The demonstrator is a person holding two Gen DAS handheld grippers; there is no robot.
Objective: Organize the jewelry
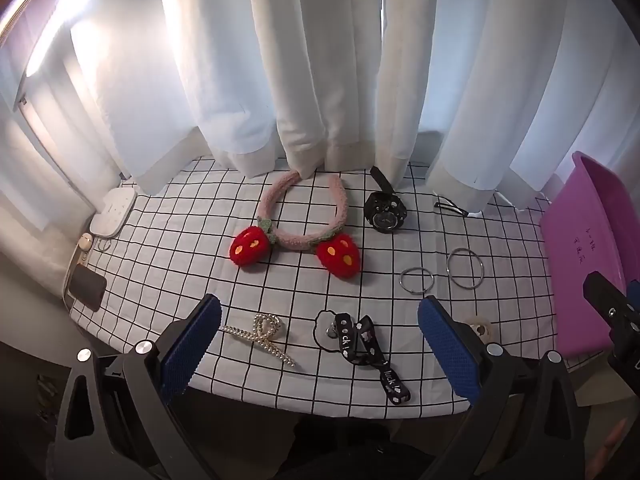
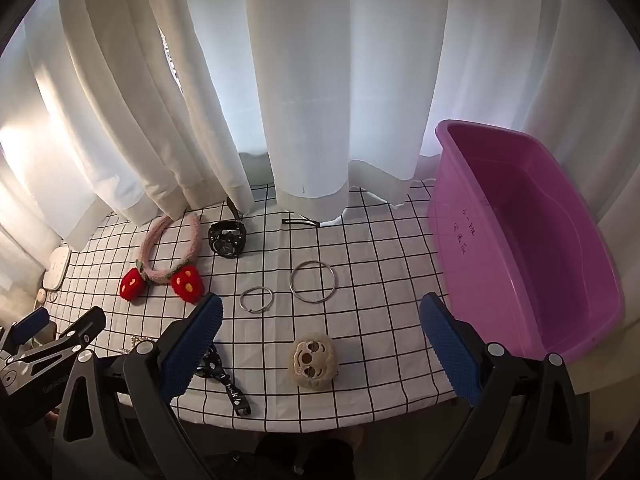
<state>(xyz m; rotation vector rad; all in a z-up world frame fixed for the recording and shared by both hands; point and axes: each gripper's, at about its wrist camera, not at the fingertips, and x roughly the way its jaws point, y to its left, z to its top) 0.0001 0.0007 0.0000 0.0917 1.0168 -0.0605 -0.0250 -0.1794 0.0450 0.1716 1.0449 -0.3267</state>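
Note:
Jewelry lies on a checked tablecloth. A pink headband with red strawberries, a black watch, two metal rings and a black hair clip lie further back. A pearl bow clip and a black printed ribbon lie near the front edge, between the fingers of my open, empty left gripper. My right gripper is open and empty over a round plush sloth-face clip. The purple tub stands at the right, empty.
White curtains hang along the table's back edge. A white device and a dark phone lie at the table's left edge. The other gripper shows at the side of each view.

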